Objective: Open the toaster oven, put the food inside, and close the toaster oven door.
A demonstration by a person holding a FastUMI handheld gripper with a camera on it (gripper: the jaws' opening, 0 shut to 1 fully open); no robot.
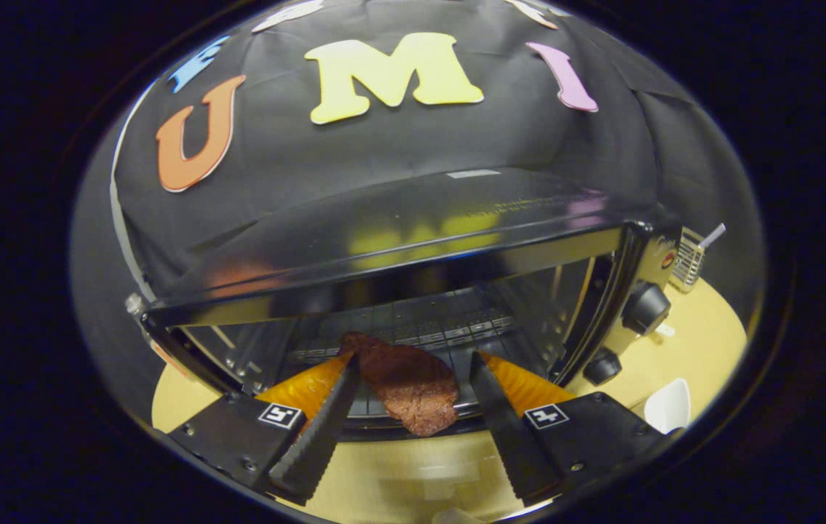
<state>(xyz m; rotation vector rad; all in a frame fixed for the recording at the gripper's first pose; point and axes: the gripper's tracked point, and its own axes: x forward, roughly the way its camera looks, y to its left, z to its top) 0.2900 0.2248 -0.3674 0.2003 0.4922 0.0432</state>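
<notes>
The black toaster oven [398, 233] stands just ahead of me on a pale yellow table [704, 342], its front open so that the wire rack [449, 327] inside shows. A flat brown piece of food [409, 382] lies on the front of the rack, its near end hanging slightly over the oven's front edge. My gripper [413, 360] is open, with one finger on each side of the food. The left fingertip [347, 371] is close against the food's edge, and the right fingertip [479, 364] stands a little apart from it.
Two black knobs [644, 307] sit on the oven's right-hand panel. A white dish [669, 406] lies on the table to the right of the fingers. A small wire object [689, 258] stands behind the oven's right corner. The black cloth wall rises behind the oven.
</notes>
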